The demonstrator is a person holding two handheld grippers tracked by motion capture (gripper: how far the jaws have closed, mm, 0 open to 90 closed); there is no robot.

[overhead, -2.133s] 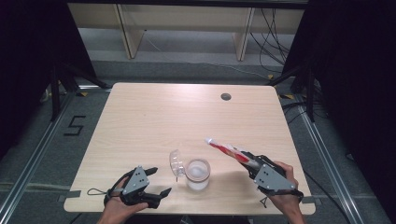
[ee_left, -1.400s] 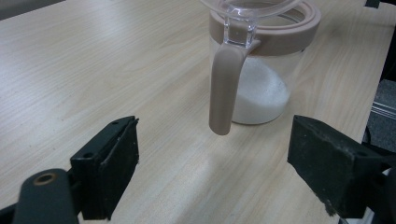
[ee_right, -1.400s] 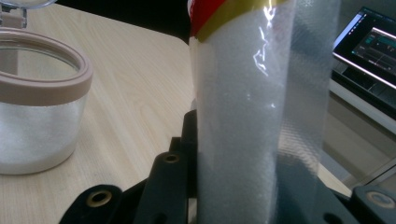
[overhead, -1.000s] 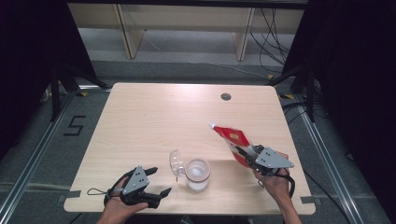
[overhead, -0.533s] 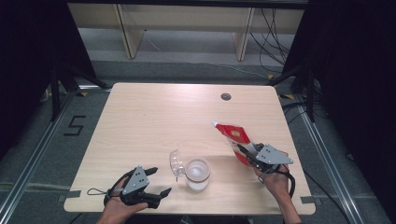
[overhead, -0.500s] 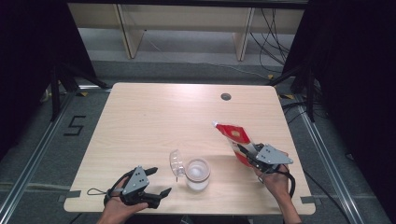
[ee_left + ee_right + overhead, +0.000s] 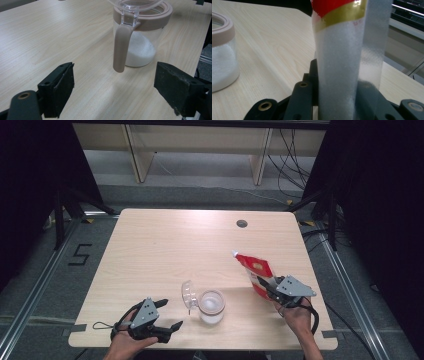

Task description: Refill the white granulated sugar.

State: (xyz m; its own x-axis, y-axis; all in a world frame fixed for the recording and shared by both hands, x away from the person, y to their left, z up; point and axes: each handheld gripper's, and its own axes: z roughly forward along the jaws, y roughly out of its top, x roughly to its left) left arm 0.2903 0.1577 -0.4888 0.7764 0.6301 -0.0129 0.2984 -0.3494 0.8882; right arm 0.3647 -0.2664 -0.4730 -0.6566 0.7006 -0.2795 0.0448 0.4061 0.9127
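Note:
A clear jar (image 7: 212,305) with a tan rim and flipped-open lid (image 7: 188,293) stands near the table's front edge, with white grains in its bottom; it also shows as the jar (image 7: 142,37) and the jar (image 7: 222,52). My right gripper (image 7: 267,287) is shut on a red and clear refill pouch (image 7: 255,269), held upright to the jar's right, spout end up. The pouch (image 7: 342,62) rises between the jaws. My left gripper (image 7: 172,326) rests open on the table left of the jar, nothing between its pads (image 7: 61,87).
The wooden table (image 7: 165,245) has a round cable hole (image 7: 242,223) at the back right. Beyond its far edge stand shelf legs and cables on the floor. A floor marking "5" (image 7: 80,255) lies to the left.
The right gripper lifted the pouch from a tilt over the jar to upright and drew it right; in the last second it barely moved. The left gripper stayed still.

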